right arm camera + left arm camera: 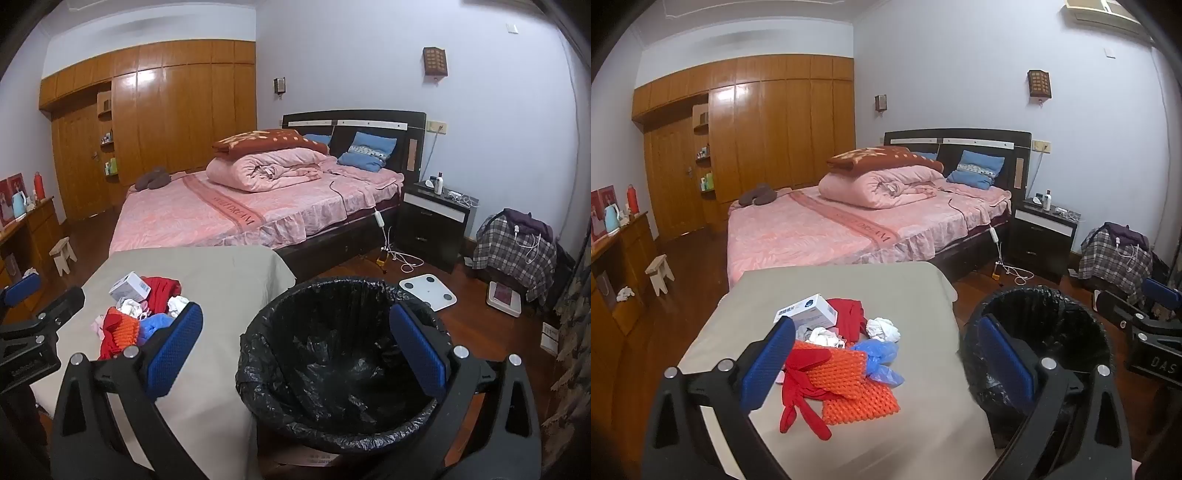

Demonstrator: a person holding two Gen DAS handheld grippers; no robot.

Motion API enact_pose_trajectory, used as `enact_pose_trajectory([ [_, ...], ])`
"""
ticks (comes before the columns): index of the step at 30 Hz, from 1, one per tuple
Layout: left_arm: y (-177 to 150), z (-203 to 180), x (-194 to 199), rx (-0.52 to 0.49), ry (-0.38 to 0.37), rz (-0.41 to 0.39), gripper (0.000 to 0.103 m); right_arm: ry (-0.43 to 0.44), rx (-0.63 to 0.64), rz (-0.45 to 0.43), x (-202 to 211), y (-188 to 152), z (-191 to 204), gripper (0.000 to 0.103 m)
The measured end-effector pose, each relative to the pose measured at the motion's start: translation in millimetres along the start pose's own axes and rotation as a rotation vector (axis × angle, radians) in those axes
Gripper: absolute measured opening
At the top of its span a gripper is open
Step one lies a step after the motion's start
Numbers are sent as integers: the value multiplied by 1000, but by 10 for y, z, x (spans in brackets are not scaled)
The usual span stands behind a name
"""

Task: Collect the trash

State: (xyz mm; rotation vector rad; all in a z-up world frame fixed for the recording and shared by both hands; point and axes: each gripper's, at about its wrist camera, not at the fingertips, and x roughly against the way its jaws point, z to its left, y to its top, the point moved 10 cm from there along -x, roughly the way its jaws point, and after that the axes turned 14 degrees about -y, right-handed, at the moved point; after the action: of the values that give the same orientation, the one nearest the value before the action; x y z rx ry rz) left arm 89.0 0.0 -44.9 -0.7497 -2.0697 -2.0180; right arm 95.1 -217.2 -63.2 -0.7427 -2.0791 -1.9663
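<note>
A pile of trash lies on a beige-covered table: a white box, crumpled white paper, orange foam mesh, a red strip, a blue plastic bag and red cloth. The pile also shows in the right wrist view. A bin with a black liner stands right of the table; it also shows in the left wrist view. My left gripper is open above the pile's near side. My right gripper is open above the bin. Both are empty.
A pink bed lies behind the table. A dark nightstand and cables are to its right. A white scale lies on the wooden floor. A plaid-covered heap is at far right, a small stool at left.
</note>
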Motion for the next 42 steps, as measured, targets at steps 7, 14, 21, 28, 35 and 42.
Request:
enact_pose_trajectory([
  [7, -3, -3, 4, -3, 0, 2, 97, 4, 3, 7, -7, -1, 6, 98],
  [14, -2, 21, -26, 1, -2, 5, 97, 0, 3, 9, -18, -4, 10, 98],
  [21, -21, 28, -24, 1, 1, 5, 97, -2, 5, 11, -2, -27, 0, 98],
  [28, -29, 43, -30, 0, -4, 8, 97, -2, 4, 16, -48, -46, -8, 98],
  [35, -11, 32, -24, 4, -1, 7, 97, -3, 5, 20, -54, -49, -6, 98],
  [42, -14, 23, -27, 4, 1, 7, 97, -4, 4, 20, -60, -51, -5, 98],
])
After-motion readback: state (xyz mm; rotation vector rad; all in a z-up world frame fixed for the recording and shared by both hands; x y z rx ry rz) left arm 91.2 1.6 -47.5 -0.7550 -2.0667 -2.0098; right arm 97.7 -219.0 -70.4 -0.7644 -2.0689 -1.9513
